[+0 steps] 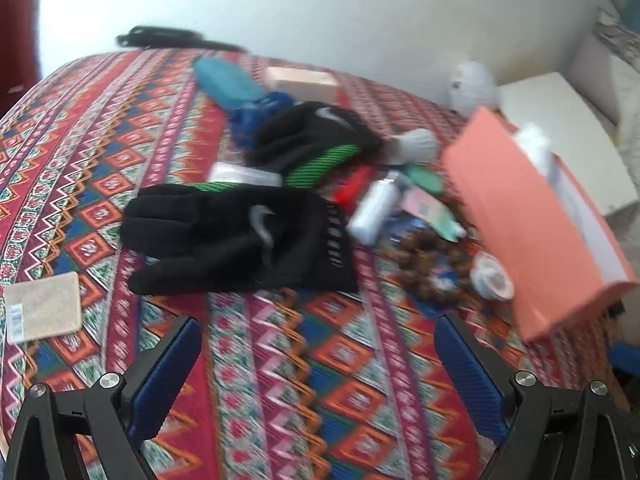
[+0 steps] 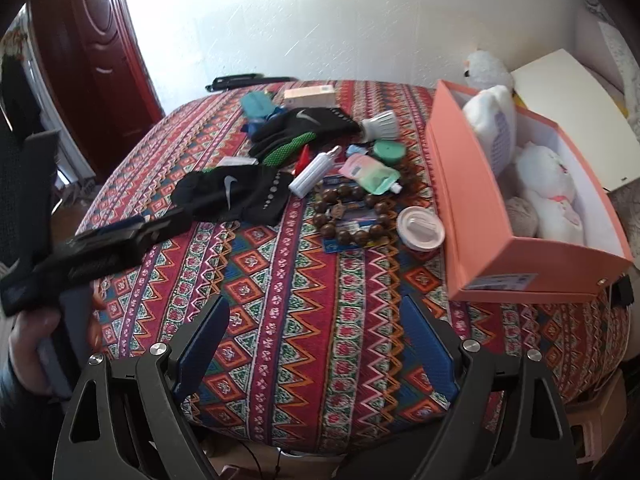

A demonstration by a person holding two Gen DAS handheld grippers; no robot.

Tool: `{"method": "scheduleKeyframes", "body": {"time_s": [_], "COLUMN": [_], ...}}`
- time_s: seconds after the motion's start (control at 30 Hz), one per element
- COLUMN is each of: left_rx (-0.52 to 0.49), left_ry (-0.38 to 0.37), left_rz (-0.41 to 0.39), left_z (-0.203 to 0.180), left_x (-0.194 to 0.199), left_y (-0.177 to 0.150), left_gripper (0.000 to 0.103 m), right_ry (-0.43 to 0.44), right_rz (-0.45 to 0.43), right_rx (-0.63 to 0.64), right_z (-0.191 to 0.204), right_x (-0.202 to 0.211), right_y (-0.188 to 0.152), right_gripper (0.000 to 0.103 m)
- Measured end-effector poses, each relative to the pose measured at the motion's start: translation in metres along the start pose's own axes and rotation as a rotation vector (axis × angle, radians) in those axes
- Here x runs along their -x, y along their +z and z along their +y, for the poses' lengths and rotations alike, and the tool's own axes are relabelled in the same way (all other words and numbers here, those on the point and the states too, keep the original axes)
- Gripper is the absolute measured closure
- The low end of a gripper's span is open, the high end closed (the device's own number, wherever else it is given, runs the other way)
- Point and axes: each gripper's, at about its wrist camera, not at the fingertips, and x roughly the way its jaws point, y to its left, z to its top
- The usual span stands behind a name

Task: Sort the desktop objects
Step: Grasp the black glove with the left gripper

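Note:
A table under a patterned cloth (image 2: 280, 288) bears a heap of small things. Two black gloves lie there, the near one (image 1: 240, 236) (image 2: 236, 196) flat, the far one (image 1: 316, 140) (image 2: 304, 128) with a green stripe. Beside them are a white bottle (image 2: 316, 172), a wooden bead bracelet (image 2: 352, 216), a white round lid (image 2: 420, 226) and a green pouch (image 2: 368, 174). My left gripper (image 1: 318, 364) hangs open over bare cloth just short of the near glove. My right gripper (image 2: 316, 340) is open too, above the table's near edge, with nothing between its fingers.
An open pink shoebox (image 2: 520, 240) (image 1: 532, 220) holding white soft toys stands at the table's right side. A tan card (image 1: 42, 306) lies at the left. A teal case (image 2: 256, 104), a pale box (image 2: 310, 96) and a bulb (image 2: 380, 124) sit further back. A dark red door (image 2: 92, 60) stands to the left.

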Motion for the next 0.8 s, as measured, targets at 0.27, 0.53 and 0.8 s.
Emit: {"method": "scheduleKeyframes", "body": {"time_s": [0.27, 0.53, 0.8], "left_rx": [0.051, 0.045, -0.078], "left_ry": [0.099, 0.144, 0.13], "left_rz": [0.052, 0.115, 0.064], "left_z": [0.042, 0.053, 0.029], "left_x": [-0.06, -0.114, -0.101], "left_y": [0.026, 0.031, 0.02], "left_gripper": [0.006, 0.004, 0.088], "right_ry": [0.014, 0.049, 0.042], "right_rz": [0.044, 0.071, 0.05], "right_rx": [0.022, 0.023, 0.037], "right_z": [0.002, 0.004, 0.002], "right_x": [-0.039, -0.083, -0.1], "right_y": [0.021, 0.046, 0.05], "right_gripper": [0.014, 0.014, 0.016]}}
